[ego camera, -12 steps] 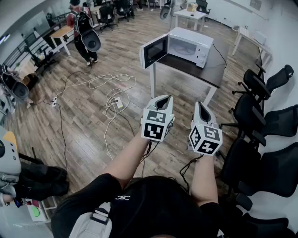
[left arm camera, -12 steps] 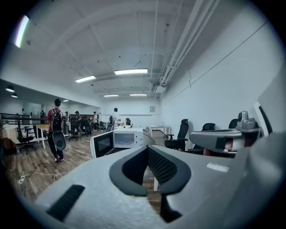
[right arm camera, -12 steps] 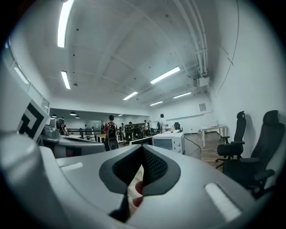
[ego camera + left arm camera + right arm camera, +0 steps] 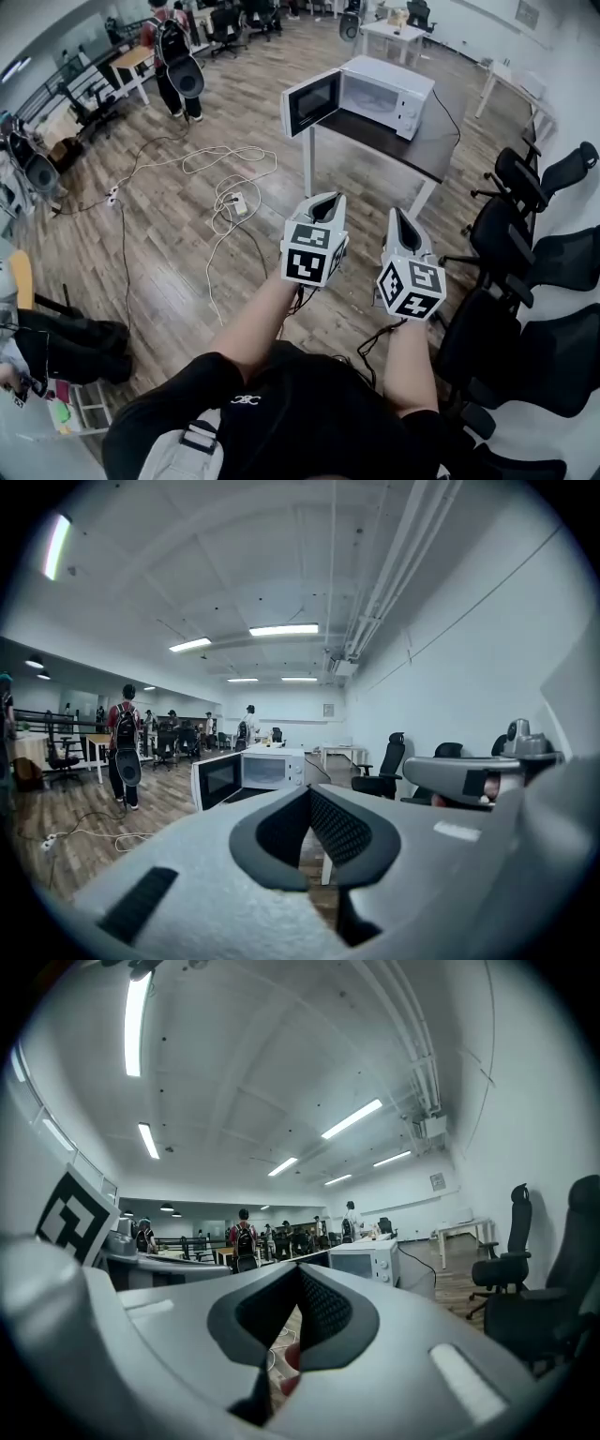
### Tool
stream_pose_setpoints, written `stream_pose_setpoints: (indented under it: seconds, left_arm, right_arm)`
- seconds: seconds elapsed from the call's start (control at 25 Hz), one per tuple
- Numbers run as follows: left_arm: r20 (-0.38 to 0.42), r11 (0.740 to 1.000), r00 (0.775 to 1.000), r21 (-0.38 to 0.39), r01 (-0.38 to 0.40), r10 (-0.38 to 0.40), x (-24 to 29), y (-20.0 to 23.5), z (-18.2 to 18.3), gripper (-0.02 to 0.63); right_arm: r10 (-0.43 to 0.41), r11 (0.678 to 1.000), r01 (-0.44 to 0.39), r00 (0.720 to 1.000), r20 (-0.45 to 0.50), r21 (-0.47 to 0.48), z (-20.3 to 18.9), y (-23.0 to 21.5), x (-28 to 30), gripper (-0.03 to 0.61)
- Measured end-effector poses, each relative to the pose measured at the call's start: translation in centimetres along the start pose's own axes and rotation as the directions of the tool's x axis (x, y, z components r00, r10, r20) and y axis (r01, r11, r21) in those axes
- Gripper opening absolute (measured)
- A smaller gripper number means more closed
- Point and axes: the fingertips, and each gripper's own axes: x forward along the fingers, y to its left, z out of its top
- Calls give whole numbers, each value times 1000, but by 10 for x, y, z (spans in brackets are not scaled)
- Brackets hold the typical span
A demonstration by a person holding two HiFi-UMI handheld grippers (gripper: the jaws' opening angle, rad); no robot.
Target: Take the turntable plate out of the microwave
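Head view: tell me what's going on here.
A person stands well back from the microwave, which sits on a dark table with its door swung open. They hold the left gripper and the right gripper out in front, aimed toward it, both shut and empty. Nothing has been reached yet; the turntable plate cannot be made out inside.

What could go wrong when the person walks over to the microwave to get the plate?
1. Loose cables lie on the floor near the path; a foot might catch one.
2. The microwave door stands open on the left side, so the left gripper could bump it.
3. It and the right gripper are shut; they must open before taking the plate, not visible from here.
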Motion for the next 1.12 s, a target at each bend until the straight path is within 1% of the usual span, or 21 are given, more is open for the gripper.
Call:
stream_pose_setpoints:
  seconds: [0.08,0.2,0.52,0.72,0.96,1.12]
  left_arm:
    - [-15,1000,1000,-10,-4,4,3,-2,-8,8]
    - [-41,1000,999,-2,-9,9,8,-3,-17,8]
    - [-45,1000,999,-12,-15,15,37,19,-26,8]
    - [-56,1000,998,-18,5,-6,78,40,-27,8]
    - [-49,1000,999,-29,10,-11,133,86,-14,8]
    - [-63,999,998,-36,15,-18,166,117,-5,8]
  right_arm:
    - [12,1000,-12,1000,-12,-2,-3,-2,3,9]
    - [28,1000,-28,999,-36,7,-9,-3,10,9]
    - [44,999,-43,997,-65,11,-25,-6,44,9]
    - [32,999,-32,996,-84,-3,-30,-18,88,9]
    - [21,1000,-22,996,-91,-14,-27,-27,157,9]
    - [15,1000,-17,995,-101,-13,-22,-29,202,9]
